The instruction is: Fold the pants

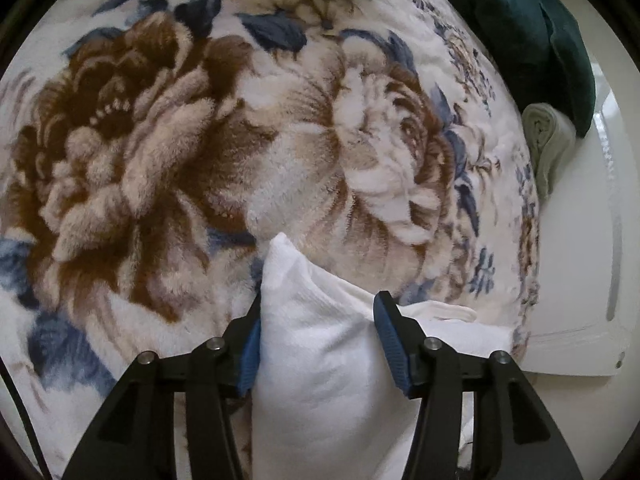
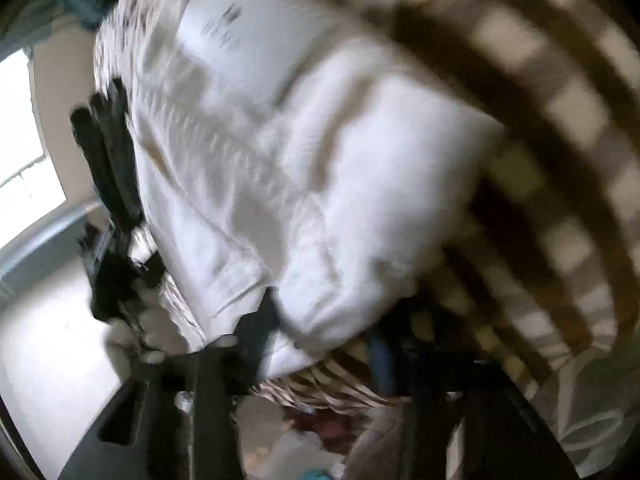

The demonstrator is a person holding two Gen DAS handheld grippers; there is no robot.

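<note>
White knit pants (image 1: 320,360): bottom centre of left view, bunched fold pinched in left gripper (image 1: 316,344), lifted over brown-and-blue floral fleece blanket (image 1: 160,140) for folding; right gripper (image 2: 320,344), lower centre of blurred right view, grip state cannot be told
</note>
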